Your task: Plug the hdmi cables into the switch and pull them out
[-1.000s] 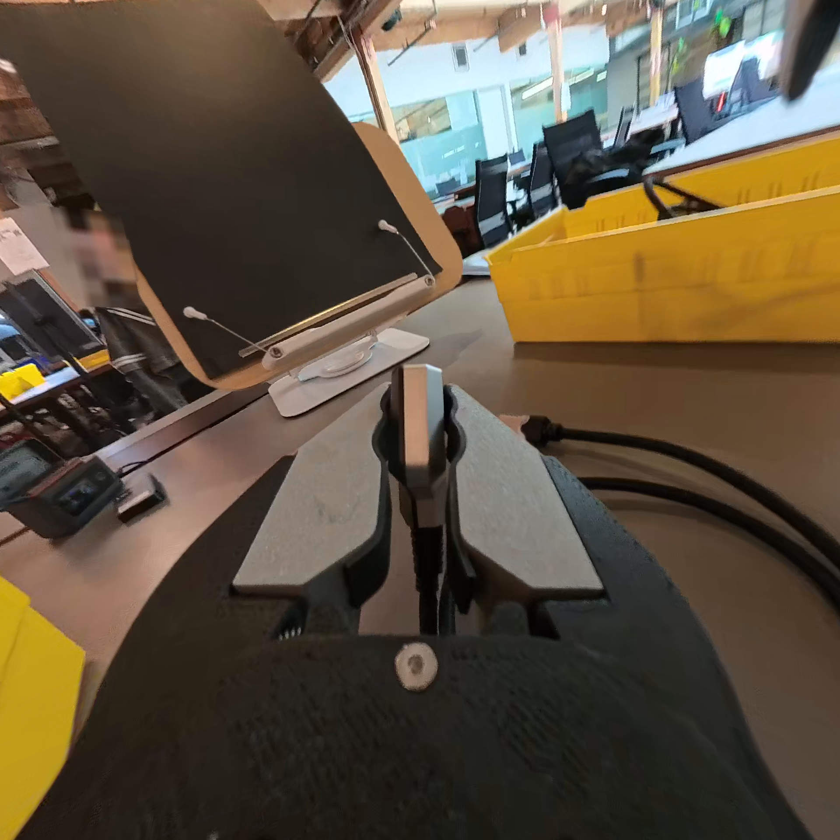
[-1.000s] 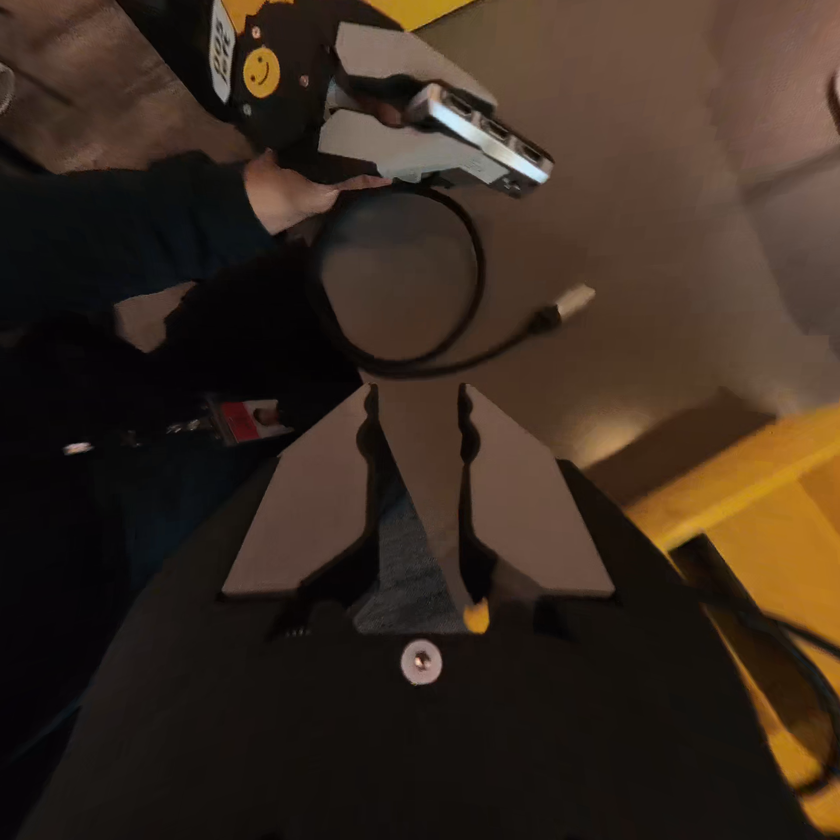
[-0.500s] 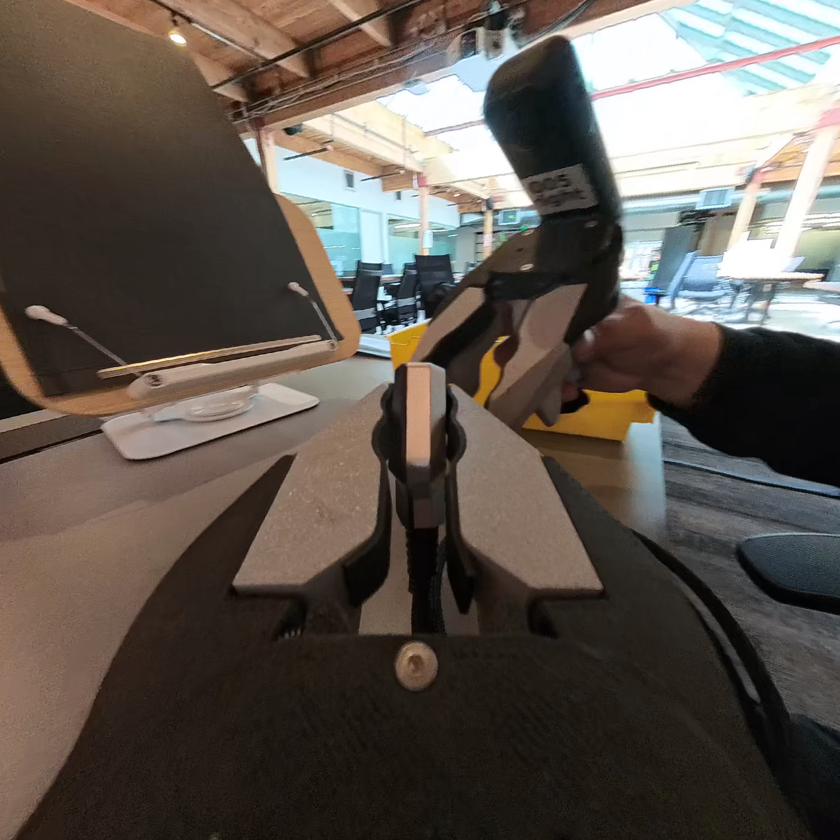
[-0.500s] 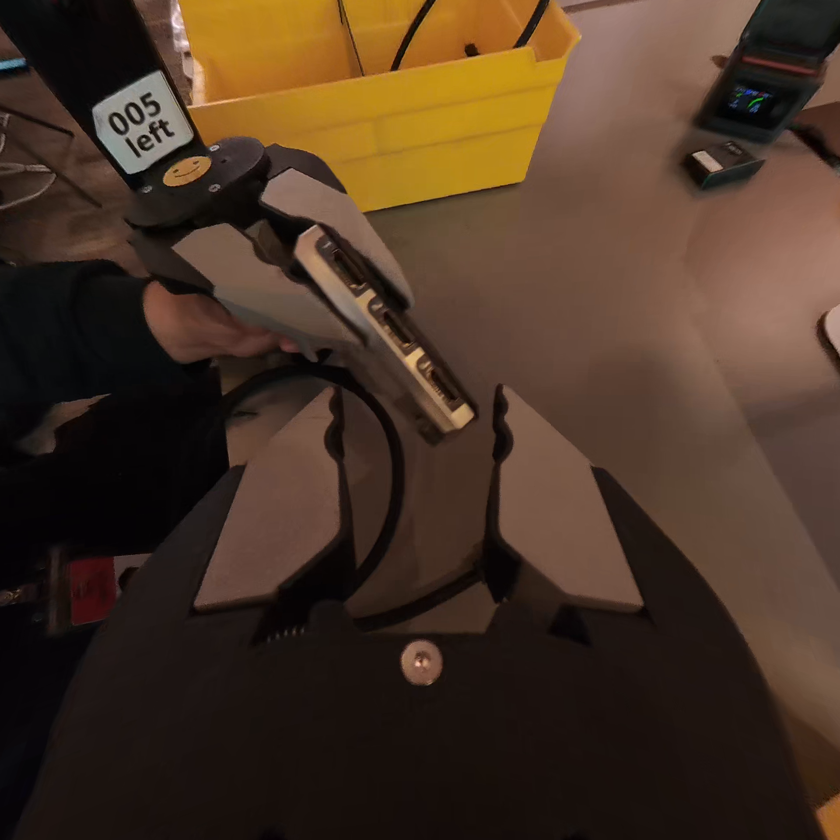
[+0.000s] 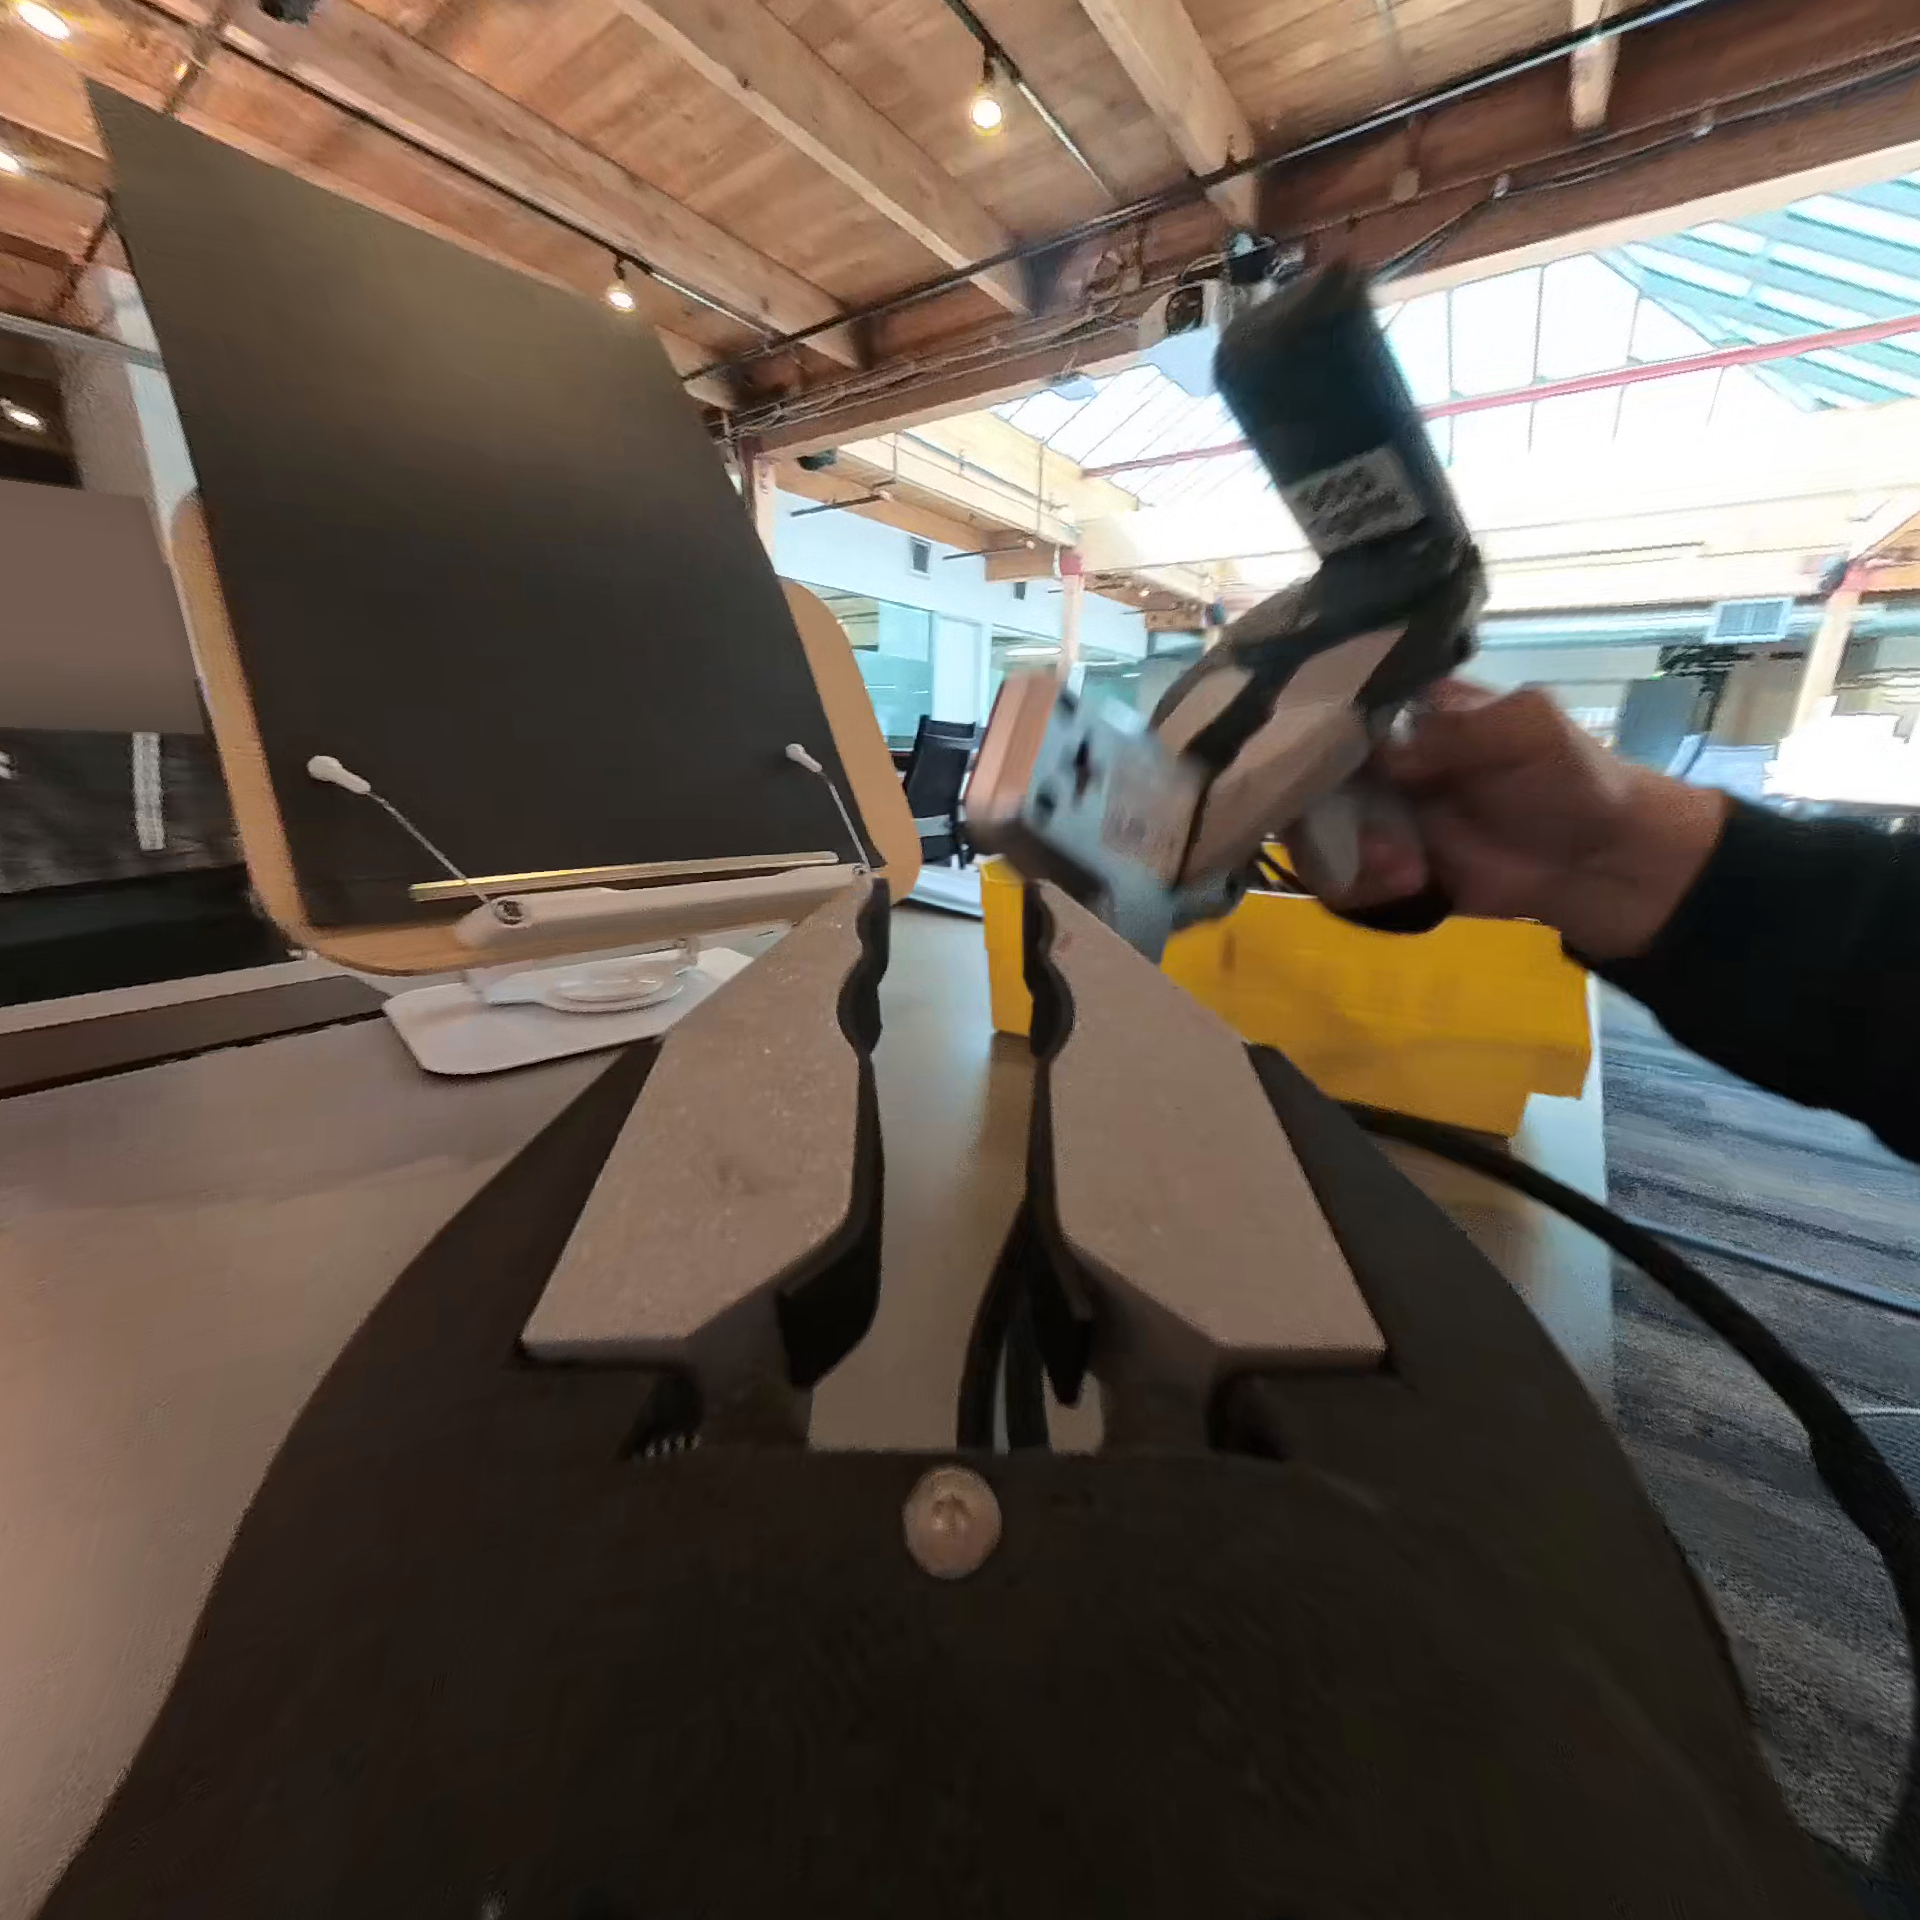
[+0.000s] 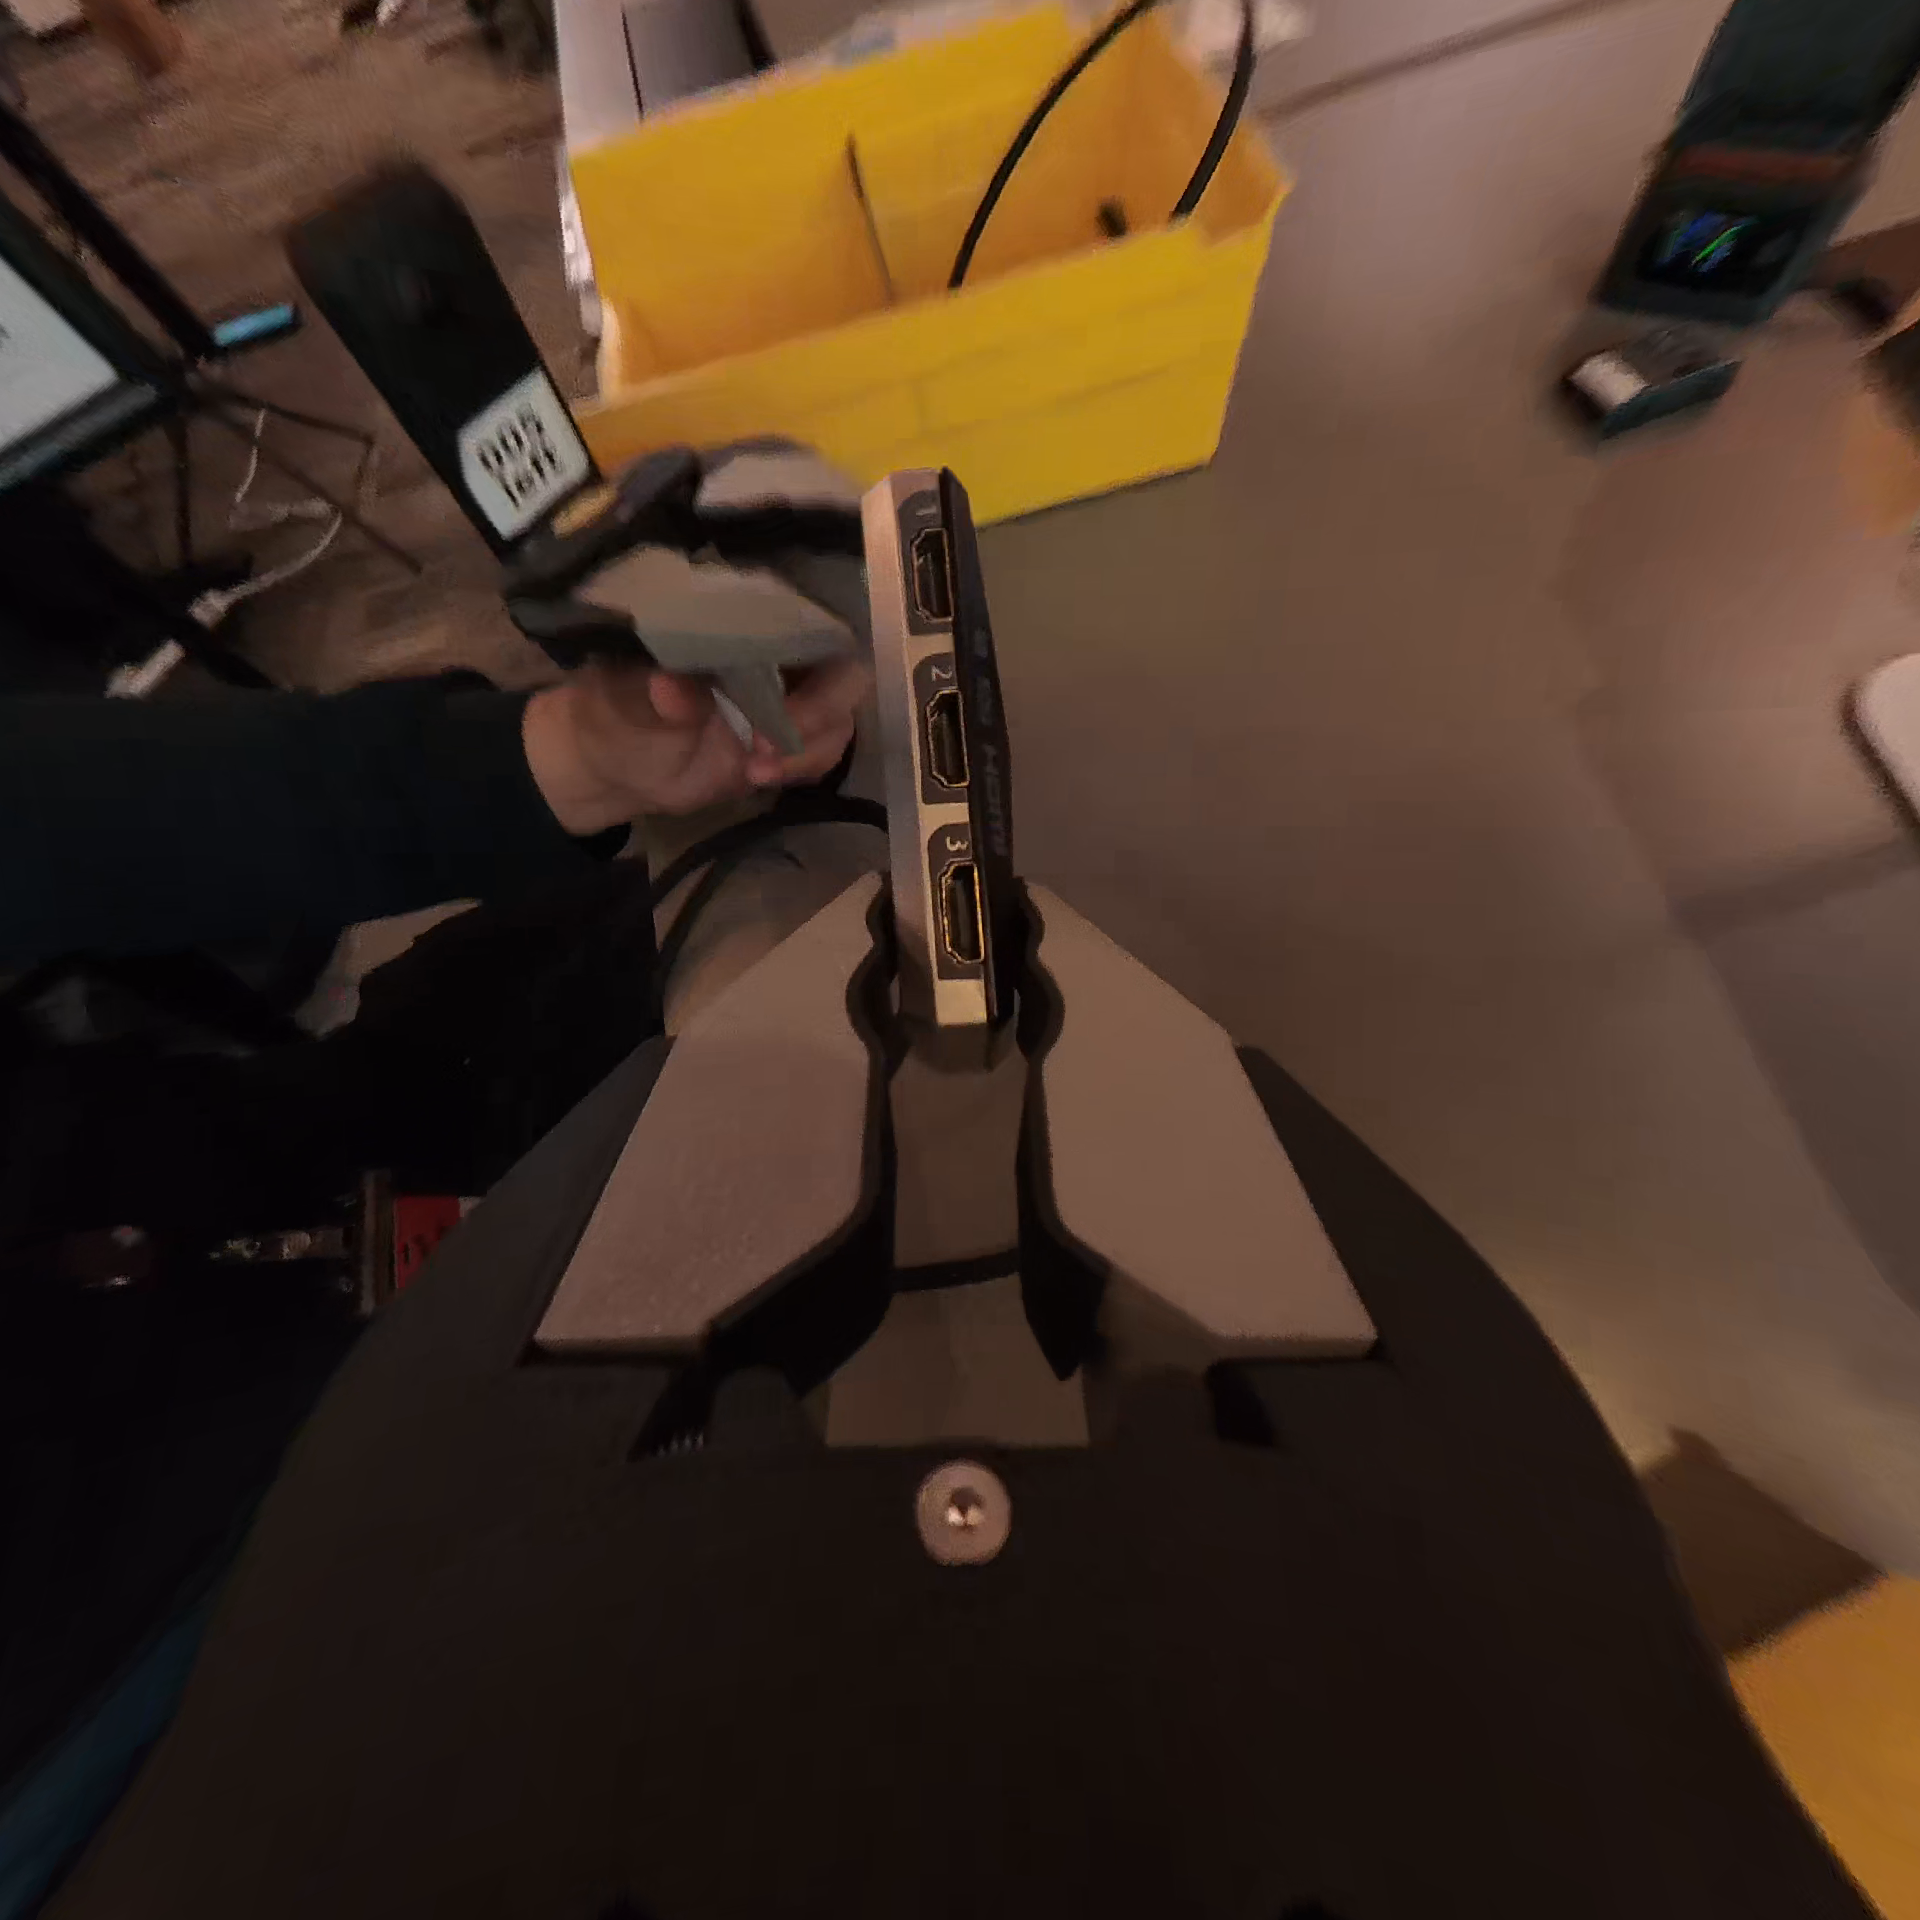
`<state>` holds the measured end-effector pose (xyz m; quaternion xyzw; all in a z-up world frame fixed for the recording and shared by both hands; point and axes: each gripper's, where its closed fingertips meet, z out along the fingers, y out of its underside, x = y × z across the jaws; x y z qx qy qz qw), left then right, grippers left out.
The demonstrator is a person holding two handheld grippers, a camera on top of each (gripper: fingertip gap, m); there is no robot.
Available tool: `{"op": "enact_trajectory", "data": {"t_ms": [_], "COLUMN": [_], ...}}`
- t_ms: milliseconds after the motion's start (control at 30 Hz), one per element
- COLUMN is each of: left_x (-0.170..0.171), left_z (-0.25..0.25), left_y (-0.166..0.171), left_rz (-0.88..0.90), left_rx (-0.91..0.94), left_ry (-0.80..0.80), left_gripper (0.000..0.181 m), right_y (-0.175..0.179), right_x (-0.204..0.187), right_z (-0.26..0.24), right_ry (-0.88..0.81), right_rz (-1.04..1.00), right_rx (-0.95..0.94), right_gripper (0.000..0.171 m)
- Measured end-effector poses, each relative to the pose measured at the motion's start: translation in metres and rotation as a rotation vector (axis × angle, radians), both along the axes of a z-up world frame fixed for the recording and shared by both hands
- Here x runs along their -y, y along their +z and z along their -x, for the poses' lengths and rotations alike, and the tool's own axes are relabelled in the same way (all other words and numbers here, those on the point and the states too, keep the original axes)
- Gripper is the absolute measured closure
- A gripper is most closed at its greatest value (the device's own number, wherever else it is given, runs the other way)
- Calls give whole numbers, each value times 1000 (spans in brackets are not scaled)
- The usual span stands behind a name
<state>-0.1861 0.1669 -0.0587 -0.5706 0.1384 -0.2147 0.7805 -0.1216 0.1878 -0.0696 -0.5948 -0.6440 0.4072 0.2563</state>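
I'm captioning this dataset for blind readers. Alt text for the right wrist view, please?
The right gripper pinches one end of a slim grey HDMI switch, its three ports empty. Beyond it are the left gripper, a yellow bin and the table.

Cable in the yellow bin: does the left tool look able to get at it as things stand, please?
Probably yes: the left tool is open and empty, and the cable rises out of the open-topped bin, nothing covering it.

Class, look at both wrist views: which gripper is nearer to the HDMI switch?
Right. The right gripper is shut on the HDMI switch, clamping its lower end. The left gripper is open and empty, apart from the switch, which is up and to its right.
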Motion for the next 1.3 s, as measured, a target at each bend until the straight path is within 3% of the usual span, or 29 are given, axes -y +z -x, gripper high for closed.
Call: {"op": "enact_trajectory", "data": {"t_ms": [133, 267, 400, 533, 667, 833, 967, 1133, 1300], "left_x": [-8, -7, -9, -8, -9, -9, -11, -13, -13], "left_z": [-5, -5, -2, 1, 2, 3, 7, 13, 10], "left_y": [-9, -9, -8, -7, -7, -7, -7, -7, -8], "left_rz": [40, 38, 47, 41, 47, 49, 51, 61, 53], "left_rx": [-62, -65, -38, -22, -14, -12, 5, 18, 0], "left_ry": [31, 35, 41, 44, 46, 50, 79, 117, 118], "left_gripper": [161, 164, 166, 172, 174, 177, 177, 177, 178], "right_y": [87, 183, 281, 344, 365, 337, 335, 402, 469], "right_x": [-25, -66, -109, -135, -156, -180, -158, -105, -134], "right_z": [-31, -79, -154, -231, -258, -218, -170, -150, -183], "right_ry": [-130, -353, -683, -937, -995, -919, -758, -680, -936], "right_rz": [-40, -219, -385, -492, -484, -455, -499, -652, -823], "right_rx": [-197, -381, -654, -814, -798, -461, -279, -356, -352], "right_gripper": [154, 154, 153, 153, 153, 154, 154, 155, 154]}}
